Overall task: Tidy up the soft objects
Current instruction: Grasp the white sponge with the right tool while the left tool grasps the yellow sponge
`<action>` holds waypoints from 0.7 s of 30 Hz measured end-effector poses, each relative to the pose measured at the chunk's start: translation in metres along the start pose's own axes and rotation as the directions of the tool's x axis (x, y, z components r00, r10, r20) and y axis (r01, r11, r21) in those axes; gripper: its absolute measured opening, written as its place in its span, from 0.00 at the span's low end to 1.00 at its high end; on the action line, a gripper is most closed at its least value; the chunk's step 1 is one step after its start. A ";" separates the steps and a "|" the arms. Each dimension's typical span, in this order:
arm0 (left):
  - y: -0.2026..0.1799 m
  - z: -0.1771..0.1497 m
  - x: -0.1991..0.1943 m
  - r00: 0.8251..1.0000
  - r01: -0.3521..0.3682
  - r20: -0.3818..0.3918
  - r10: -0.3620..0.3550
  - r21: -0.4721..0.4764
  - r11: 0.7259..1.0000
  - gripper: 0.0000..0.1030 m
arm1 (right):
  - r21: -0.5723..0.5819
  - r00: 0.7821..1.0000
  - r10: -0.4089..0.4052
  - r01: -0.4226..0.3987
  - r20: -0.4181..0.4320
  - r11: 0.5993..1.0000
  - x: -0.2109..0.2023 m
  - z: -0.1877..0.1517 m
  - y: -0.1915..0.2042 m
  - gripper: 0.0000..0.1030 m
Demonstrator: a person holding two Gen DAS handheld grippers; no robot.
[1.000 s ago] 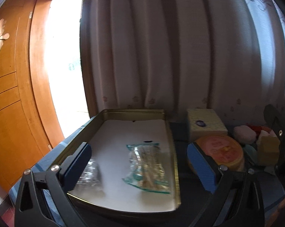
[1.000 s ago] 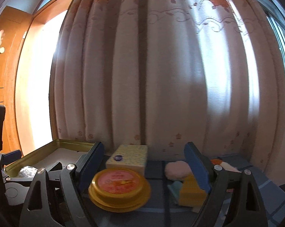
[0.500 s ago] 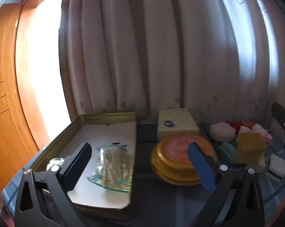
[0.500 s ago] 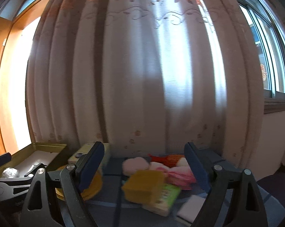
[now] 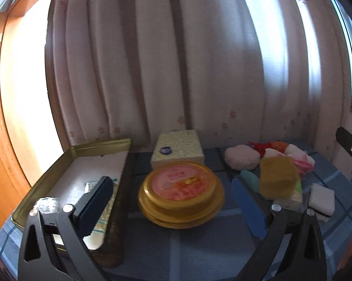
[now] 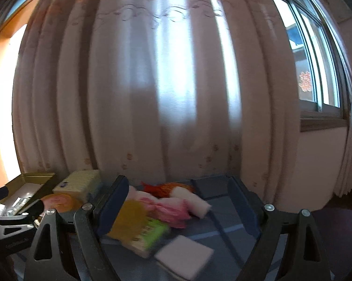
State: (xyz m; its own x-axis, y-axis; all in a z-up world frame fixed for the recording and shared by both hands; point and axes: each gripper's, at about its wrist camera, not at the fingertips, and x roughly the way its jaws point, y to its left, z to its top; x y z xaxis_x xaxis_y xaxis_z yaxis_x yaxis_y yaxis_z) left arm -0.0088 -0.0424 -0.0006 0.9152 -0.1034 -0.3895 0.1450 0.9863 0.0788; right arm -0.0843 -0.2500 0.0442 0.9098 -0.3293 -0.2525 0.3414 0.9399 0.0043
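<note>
Both tongs wide open, empty: left gripper (image 5: 173, 201), right gripper (image 6: 178, 202). Soft pile right of round tin (image 5: 180, 190); yellow sponge (image 5: 277, 179) nearest it. Best to straddle sponge squarely, squeeze gently, avoid dragging green pack (image 6: 150, 234) beneath.

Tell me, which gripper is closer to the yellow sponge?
Right. The right gripper opens just over the yellow sponge. The left gripper faces the round gold tin, the sponge off to its right.

Motion-blurred yellow sponge (image 6: 129, 220) and white pad (image 6: 184, 256), edges indistinct
</note>
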 end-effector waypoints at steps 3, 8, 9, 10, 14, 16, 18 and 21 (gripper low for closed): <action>-0.010 0.000 0.000 1.000 0.018 -0.013 -0.017 0.022 1.000 0.99 | 0.011 0.999 -0.007 0.007 -0.032 1.000 0.005 0.001 -0.019 0.85; -0.032 0.000 -0.005 0.998 0.054 -0.025 -0.053 0.083 0.995 0.99 | 0.016 0.993 -0.004 0.005 -0.115 1.000 0.016 0.001 -0.048 0.85; -0.038 -0.001 -0.005 0.998 0.064 -0.031 -0.061 0.098 0.993 0.99 | 0.019 0.989 0.007 -0.004 -0.146 1.000 0.019 0.001 -0.053 0.85; -0.042 -0.001 -0.006 0.997 0.069 -0.035 -0.065 0.104 0.992 0.99 | 0.021 0.984 0.021 -0.017 -0.175 1.000 0.023 0.000 -0.056 0.85; -0.055 -0.001 -0.002 0.991 0.117 -0.079 -0.109 0.109 0.987 0.99 | 0.012 0.939 0.124 -0.127 -0.319 0.992 0.039 -0.014 -0.054 0.85; -0.059 -0.001 0.000 0.987 0.135 -0.098 -0.125 0.106 0.985 0.99 | -0.009 0.893 0.183 -0.205 -0.412 0.979 0.051 -0.020 -0.044 0.85; -0.063 -0.001 0.001 0.985 0.142 -0.113 -0.129 0.111 0.984 0.99 | -0.036 0.864 0.216 -0.260 -0.456 0.965 0.058 -0.020 -0.035 0.85; -0.065 -0.001 0.002 0.985 0.135 -0.121 -0.121 0.113 0.984 0.99 | -0.060 0.810 0.235 -0.315 -0.538 0.947 0.072 -0.025 -0.023 0.85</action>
State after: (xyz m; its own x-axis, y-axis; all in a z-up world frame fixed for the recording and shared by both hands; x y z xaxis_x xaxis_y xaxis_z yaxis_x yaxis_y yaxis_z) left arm -0.0169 -0.1062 -0.0076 0.8385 -0.2057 -0.5046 0.3088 0.9424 0.1289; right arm -0.0327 -0.2927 0.0023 0.6898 0.0025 -0.7240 0.0228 0.9994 0.0252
